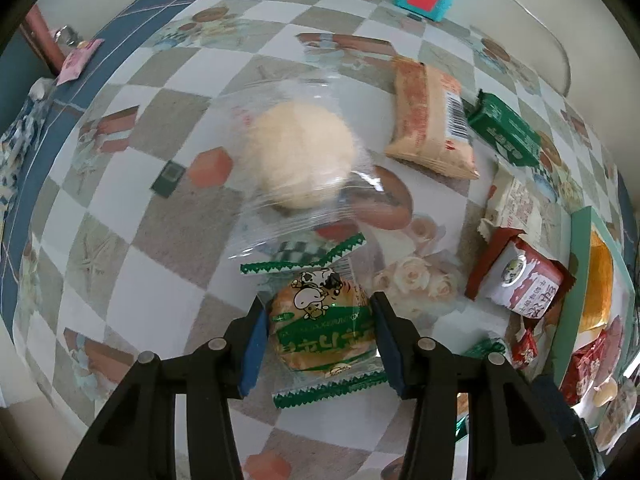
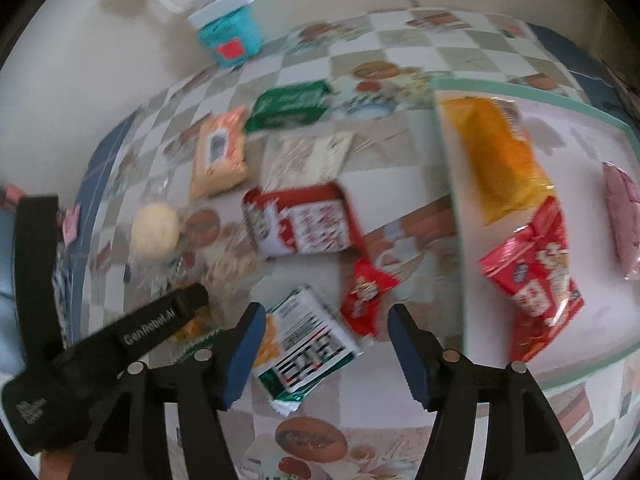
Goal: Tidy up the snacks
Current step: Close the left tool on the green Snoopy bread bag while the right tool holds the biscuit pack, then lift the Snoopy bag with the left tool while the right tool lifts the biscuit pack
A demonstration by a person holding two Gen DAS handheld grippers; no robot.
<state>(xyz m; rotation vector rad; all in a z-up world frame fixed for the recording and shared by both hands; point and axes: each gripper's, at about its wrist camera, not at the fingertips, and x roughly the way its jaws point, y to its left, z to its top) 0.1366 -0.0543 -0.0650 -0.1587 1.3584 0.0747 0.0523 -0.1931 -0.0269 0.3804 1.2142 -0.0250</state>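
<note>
1. The table (image 1: 168,216) wears a checkered cloth printed with shells and roses; snack packs lie loose across its middle.
2. A mint-rimmed tray (image 2: 448,184) by the table's right edge holds an orange bag (image 2: 500,160), a red bag (image 2: 536,276) and a pink pack (image 2: 624,216).
3. The left tongs (image 1: 320,332) pinch a round cake in a clear wrapper with green zigzag ends and a cow cartoon (image 1: 320,320), near the table's front edge.
4. The right tongs (image 2: 324,340) stand spread over a green-and-white packet (image 2: 308,340); a small red packet (image 2: 366,294) lies beside it. Neither touches the pads.
</note>
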